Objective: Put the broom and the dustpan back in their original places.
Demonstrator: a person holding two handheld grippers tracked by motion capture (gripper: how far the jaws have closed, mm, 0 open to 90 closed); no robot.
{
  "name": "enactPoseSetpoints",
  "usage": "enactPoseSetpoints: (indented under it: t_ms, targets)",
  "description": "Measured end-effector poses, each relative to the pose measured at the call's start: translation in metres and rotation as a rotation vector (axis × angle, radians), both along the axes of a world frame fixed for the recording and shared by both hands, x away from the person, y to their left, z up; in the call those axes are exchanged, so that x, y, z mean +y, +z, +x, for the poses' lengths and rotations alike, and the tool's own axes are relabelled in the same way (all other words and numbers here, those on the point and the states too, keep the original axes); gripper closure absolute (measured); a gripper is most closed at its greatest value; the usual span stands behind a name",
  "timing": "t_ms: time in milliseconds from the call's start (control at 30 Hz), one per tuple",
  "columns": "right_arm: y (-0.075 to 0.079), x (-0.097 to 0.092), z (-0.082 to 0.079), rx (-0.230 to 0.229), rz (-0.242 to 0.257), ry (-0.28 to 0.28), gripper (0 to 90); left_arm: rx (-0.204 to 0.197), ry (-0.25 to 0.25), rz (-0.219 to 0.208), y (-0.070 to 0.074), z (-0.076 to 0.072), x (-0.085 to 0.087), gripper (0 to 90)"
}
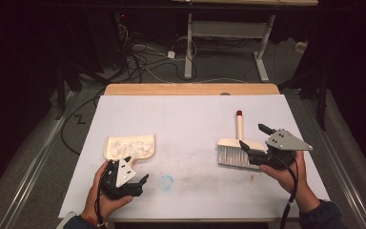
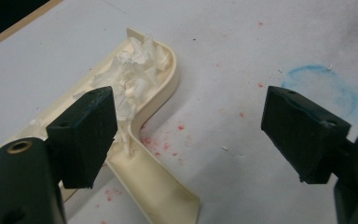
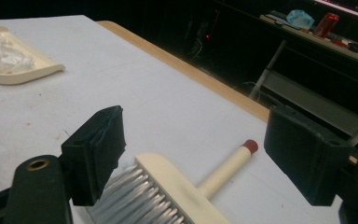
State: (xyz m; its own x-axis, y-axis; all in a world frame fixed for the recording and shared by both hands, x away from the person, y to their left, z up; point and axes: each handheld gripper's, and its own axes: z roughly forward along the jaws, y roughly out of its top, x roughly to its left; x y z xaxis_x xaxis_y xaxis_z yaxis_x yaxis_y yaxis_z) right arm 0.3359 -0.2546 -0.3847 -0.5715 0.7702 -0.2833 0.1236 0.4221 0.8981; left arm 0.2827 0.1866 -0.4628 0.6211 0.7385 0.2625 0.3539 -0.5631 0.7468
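On the white table (image 1: 190, 119), paper scraps (image 1: 126, 145) already fill the dustpan (image 1: 147, 153) at eight o'clock; the hand brush (image 1: 238, 148) lies at four. Both the left gripper (image 1: 131, 180) and the right gripper (image 1: 259, 138) gape wide, holding nothing; sweeping looks finished.

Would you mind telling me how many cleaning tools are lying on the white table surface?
2: a cream dustpan holding white scraps at the left, by the left hand-held gripper, and a brush at the right, beside the right hand-held gripper.
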Motion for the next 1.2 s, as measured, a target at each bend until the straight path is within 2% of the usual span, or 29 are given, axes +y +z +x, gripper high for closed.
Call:
enactPoseSetpoints:
  t_ms: [433, 467, 700, 1000, 1100, 1200]
  targets:
    - [-0.007, -0.012, -0.020, -0.014, 0.001, 0.022, 19.9, -0.010, -0.006, 0.007, 0.001, 0.001, -0.001, 17.8]
    - [-0.008, -0.013, -0.022, -0.017, 0.000, 0.021, 19.9, 0.001, -0.002, 0.005, 0.001, 0.000, -0.001, 17.8]
    - [-0.016, -0.023, -0.031, -0.023, 0.005, 0.019, 19.8, -0.019, -0.015, 0.036, 0.001, -0.002, -0.005, 17.8]
    - [-0.031, -0.034, -0.036, -0.004, -0.023, 0.005, 19.7, -0.021, -0.014, 0.022, 0.001, -0.001, -0.003, 17.8]
    - [-0.034, -0.036, -0.039, -0.017, -0.057, 0.002, 19.7, -0.029, -0.010, 0.030, 0.002, -0.001, -0.003, 17.8]
    - [-0.039, -0.040, -0.041, -0.009, -0.042, -0.002, 19.5, -0.038, -0.010, 0.021, 0.003, -0.001, -0.002, 17.8]
